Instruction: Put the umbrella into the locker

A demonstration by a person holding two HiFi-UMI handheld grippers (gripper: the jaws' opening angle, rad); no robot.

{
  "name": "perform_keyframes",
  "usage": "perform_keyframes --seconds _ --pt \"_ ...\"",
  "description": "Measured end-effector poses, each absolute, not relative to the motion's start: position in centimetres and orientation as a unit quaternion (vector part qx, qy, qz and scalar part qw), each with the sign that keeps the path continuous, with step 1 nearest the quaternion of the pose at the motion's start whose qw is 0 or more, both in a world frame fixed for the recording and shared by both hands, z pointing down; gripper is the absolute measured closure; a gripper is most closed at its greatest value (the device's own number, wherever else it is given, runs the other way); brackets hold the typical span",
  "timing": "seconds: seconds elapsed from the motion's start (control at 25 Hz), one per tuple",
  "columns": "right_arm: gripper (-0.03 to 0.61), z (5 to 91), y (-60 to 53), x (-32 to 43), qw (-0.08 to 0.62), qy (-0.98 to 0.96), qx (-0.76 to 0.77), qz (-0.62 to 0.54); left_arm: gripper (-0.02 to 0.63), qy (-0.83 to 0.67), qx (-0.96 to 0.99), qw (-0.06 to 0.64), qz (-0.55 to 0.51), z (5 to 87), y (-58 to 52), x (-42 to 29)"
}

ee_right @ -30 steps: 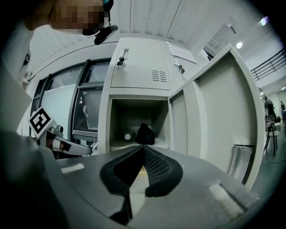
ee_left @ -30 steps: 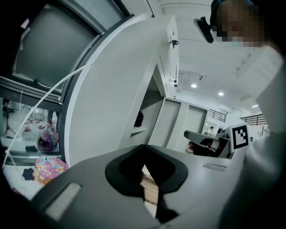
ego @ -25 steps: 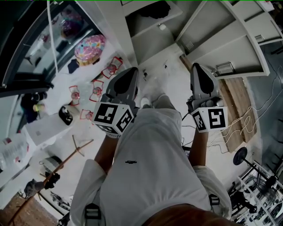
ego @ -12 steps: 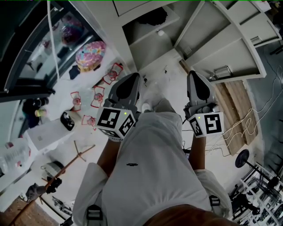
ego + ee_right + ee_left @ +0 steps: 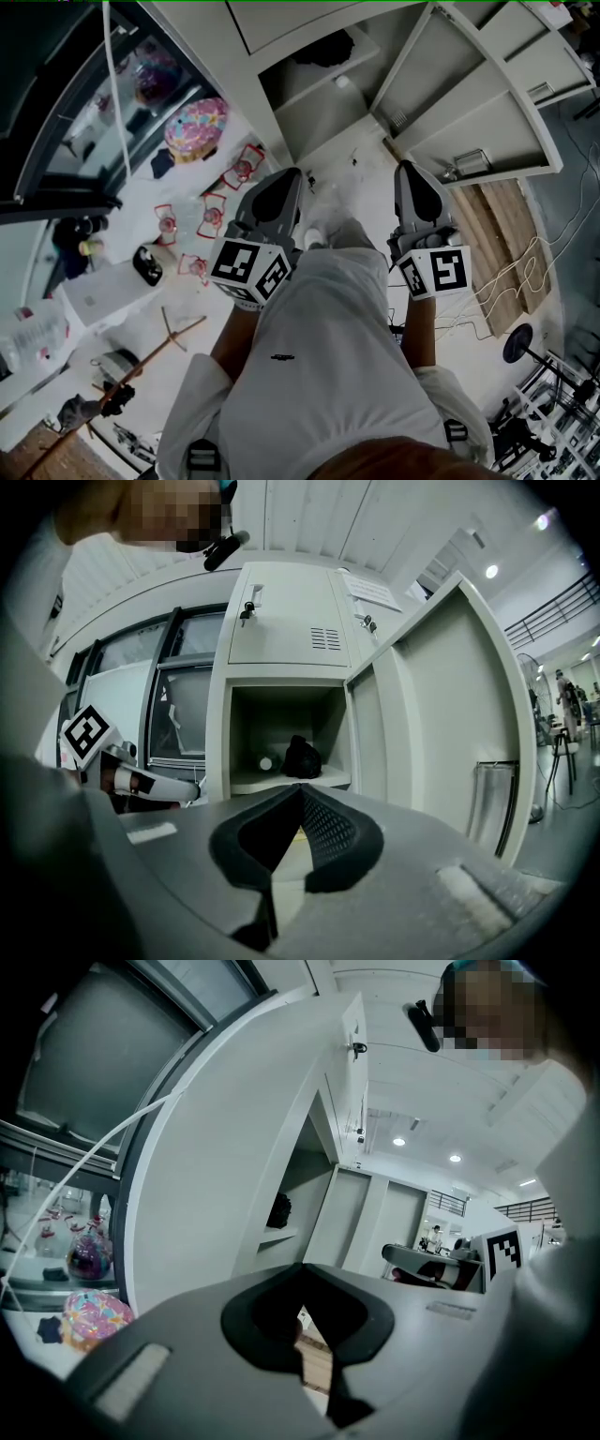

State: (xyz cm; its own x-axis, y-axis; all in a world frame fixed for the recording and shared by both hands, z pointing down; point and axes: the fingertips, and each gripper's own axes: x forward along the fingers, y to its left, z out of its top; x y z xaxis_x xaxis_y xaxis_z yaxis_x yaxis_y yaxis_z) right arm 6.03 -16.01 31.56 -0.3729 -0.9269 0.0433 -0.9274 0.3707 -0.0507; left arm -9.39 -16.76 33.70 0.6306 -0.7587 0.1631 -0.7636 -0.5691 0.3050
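No gripper movement noted since earlier frame | left gripper (image 5: 287,176) clenched, empty | right gripper (image 5: 409,169) clenched, empty | dark bundle (image 5: 302,757) lodged on open locker (image 5: 217,733) shelf

We cannot tell what the dark bundle (image 5: 302,757) on the locker (image 5: 286,621) shelf (image 5: 281,780) is, nor the small round thing (image 5: 265,762) at its nine o'clock. In the head view the locker is cut off at twelve o'clock, and the white shirt (image 5: 328,356) hides the floor (image 5: 347,159) toward six o'clock.
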Motion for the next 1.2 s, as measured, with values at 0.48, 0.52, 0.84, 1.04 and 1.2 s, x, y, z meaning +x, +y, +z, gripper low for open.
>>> perform_keyframes --seconds 0.48,0.52,0.84,1.04,1.2 --pt "0.583 31.12 -15.93 5.7 -0.005 -0.825 0.564 0.028 0.601 -0.422 0.889 0.175 0.008 33.54 -16.52 -9.17" --pt "0.583 31.11 -15.94 5.72 -0.006 -0.825 0.565 0.028 0.601 -0.422 0.89 0.175 0.009 33.55 -16.49 -9.13" --pt "0.583 31.44 -15.94 5.79 -0.003 -0.819 0.574 0.028 0.601 -0.419 0.891 0.174 0.01 33.62 -16.41 -9.02" --pt "0.583 31.38 -16.01 5.71 -0.006 -0.82 0.572 0.029 0.601 -0.42 0.891 0.174 0.009 33.61 -16.43 -8.97" --pt "0.583 31.41 -16.02 5.62 -0.005 -0.822 0.569 0.032 0.601 -0.419 0.891 0.176 0.008 33.56 -16.38 -8.82"
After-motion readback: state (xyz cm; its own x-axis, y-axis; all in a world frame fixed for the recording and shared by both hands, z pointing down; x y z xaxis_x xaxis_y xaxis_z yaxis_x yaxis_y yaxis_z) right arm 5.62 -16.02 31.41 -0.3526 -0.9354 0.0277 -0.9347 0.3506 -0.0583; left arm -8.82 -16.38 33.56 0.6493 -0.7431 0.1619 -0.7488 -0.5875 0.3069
